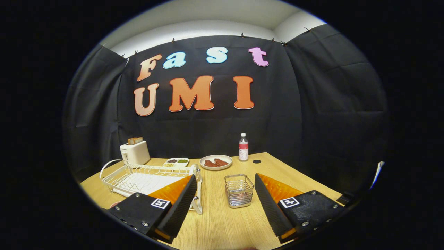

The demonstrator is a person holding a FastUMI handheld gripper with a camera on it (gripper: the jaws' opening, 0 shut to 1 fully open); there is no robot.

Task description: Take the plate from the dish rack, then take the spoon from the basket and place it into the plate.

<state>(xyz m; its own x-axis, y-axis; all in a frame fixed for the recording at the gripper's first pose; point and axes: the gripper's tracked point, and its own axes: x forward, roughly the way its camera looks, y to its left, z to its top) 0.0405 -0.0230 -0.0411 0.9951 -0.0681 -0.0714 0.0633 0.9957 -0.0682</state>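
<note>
while the gripper (pixel 224 180) hovers wide open and empty over the table (pixel 222 222)
wire basket (pixel 238 190) sits between its fingers; dish rack (pixel 149 178) behind the left finger; plate (pixel 216 162) of food beyond

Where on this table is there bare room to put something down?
Bare wood lies between the open gripper fingers, just before the small wire basket, and on the light wooden table right of it, up to the clear plastic bottle. It is crowded by the white wire dish rack, white toaster and round plate of food.
</note>
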